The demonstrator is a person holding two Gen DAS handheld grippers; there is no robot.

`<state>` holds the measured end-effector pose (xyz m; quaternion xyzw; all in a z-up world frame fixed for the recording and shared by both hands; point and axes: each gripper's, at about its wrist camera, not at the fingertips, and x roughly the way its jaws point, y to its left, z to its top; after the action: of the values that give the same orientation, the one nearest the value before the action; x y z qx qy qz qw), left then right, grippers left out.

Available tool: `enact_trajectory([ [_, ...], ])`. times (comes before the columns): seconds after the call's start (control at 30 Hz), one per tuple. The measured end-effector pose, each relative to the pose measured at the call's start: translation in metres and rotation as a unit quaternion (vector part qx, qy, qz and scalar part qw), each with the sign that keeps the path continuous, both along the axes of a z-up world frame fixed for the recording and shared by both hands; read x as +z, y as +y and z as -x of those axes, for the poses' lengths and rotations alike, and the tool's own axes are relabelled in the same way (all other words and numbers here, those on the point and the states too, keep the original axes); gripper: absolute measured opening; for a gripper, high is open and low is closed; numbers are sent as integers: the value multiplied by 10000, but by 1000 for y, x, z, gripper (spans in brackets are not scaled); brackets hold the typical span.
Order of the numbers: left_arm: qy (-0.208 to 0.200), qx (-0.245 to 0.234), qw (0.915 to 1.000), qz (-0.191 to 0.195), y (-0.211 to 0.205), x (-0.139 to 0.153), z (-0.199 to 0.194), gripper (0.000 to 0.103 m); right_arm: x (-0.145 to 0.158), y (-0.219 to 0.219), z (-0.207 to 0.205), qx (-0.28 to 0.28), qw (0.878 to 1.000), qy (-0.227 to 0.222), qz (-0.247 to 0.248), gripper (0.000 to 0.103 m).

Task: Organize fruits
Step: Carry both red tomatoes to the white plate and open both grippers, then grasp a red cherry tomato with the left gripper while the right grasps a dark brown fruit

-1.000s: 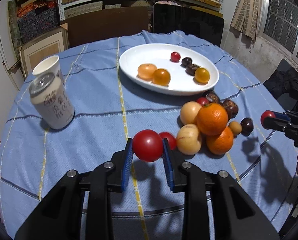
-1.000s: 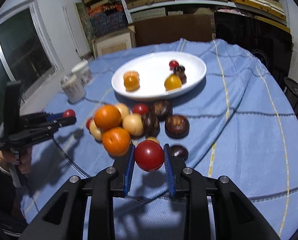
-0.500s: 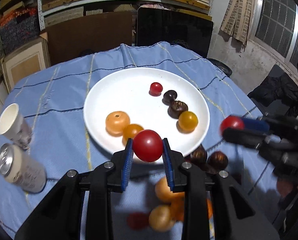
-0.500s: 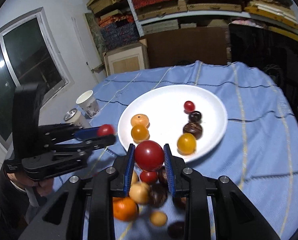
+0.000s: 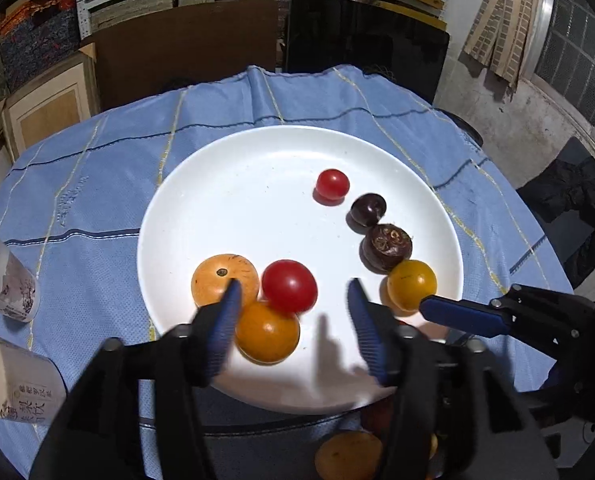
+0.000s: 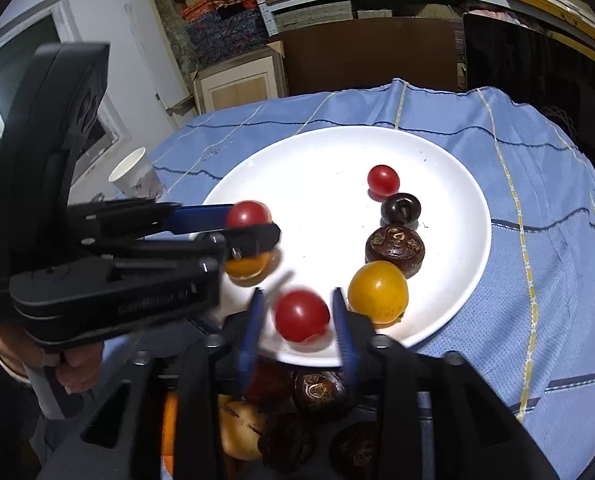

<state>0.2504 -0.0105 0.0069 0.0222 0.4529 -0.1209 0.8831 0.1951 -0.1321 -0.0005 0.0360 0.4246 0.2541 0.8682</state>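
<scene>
A white plate (image 5: 257, 184) on the blue tablecloth holds two orange fruits (image 5: 225, 280), a small red tomato (image 5: 332, 185), two dark fruits (image 5: 386, 246) and a yellow one (image 5: 411, 285). My left gripper (image 5: 293, 312) hangs over the plate's near side with its jaws opening. A red tomato (image 5: 289, 286) sits loose between them against the orange fruits, clear of both pads. My right gripper (image 6: 297, 320) is over the plate's (image 6: 317, 160) near rim, jaws opening. Its red tomato (image 6: 301, 315) is blurred between the pads, with a gap on the left.
A paper cup (image 5: 1, 276) and a drink can (image 5: 17, 384) stand left of the plate. More fruits (image 6: 317, 390) lie on the cloth under my right gripper. A hand (image 6: 77, 368) holds the left gripper's handle. Boxes and shelves stand behind the table.
Both grippers carried their red tomatoes from the fruit pile to above the plate. Both sets of jaws have since spread and the tomatoes are no longer pinched.
</scene>
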Motion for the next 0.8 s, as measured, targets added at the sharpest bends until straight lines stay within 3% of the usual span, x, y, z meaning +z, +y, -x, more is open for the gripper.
enact_trajectory([
  [0.17,-110,68,9999,114,6,13,14,64,9,-15,16,-101,9998,-66,-138,45],
  [0.3,-204,137,9994,228,17,21,38,68,17,-37,37,-318,9989,-160,-291,59],
  [0.57,-227,395,9988,197,41,17,92,71,12,-84,85,-820,9951,-78,-539,62],
  [0.8,-170,596,9977,283,60,7,134,73,-1,-91,118,-861,9950,28,-507,62],
])
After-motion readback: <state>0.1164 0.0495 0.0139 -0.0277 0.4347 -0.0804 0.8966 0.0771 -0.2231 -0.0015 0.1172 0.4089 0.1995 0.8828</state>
